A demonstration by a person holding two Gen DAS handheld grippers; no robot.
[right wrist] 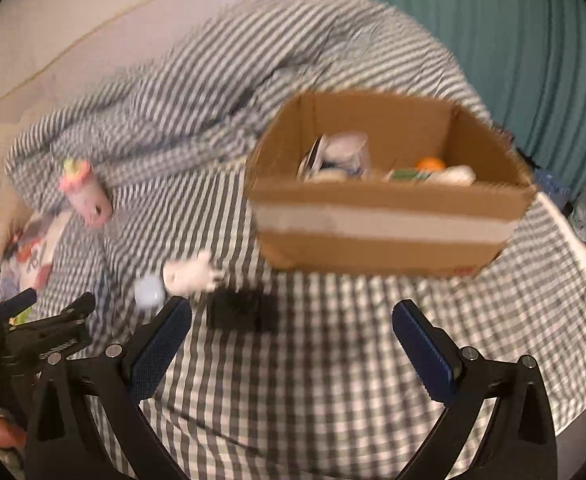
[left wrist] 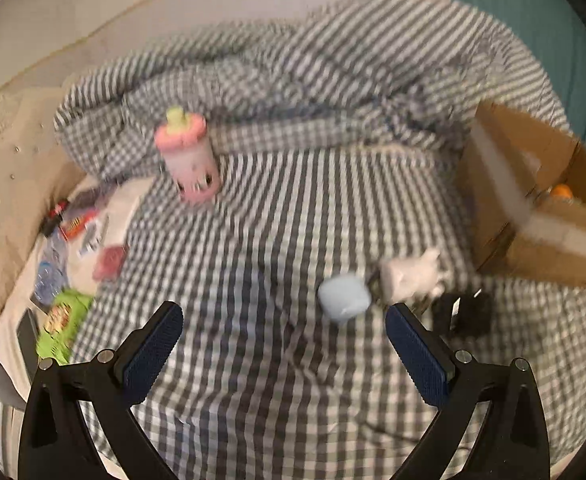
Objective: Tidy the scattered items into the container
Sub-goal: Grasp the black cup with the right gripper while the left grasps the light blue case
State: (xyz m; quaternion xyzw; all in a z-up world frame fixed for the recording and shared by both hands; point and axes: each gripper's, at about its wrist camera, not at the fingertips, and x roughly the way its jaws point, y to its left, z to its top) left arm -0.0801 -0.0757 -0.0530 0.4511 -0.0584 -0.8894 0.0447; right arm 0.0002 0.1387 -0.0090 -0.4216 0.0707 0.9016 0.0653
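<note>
cardboard box (right wrist: 385, 228) – orange ball (right wrist: 431, 164), misc pkgs inside | both fingers wide apart, empty

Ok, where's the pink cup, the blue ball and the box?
pink cup (left wrist: 191, 164), left wrist view, on its side wall
blue ball (left wrist: 344, 297), left wrist view, on its middle
box (right wrist: 381, 226), right wrist view, on its front wall

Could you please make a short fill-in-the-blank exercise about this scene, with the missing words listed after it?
1. The cardboard box stands on a checked ____.
2. The pink toy bottle lies ____ the box.
3. The light blue ball lies beside a ____ toy.
4. Both the left gripper and the right gripper are ____.

Missing words: sheet; outside; white; open
</note>
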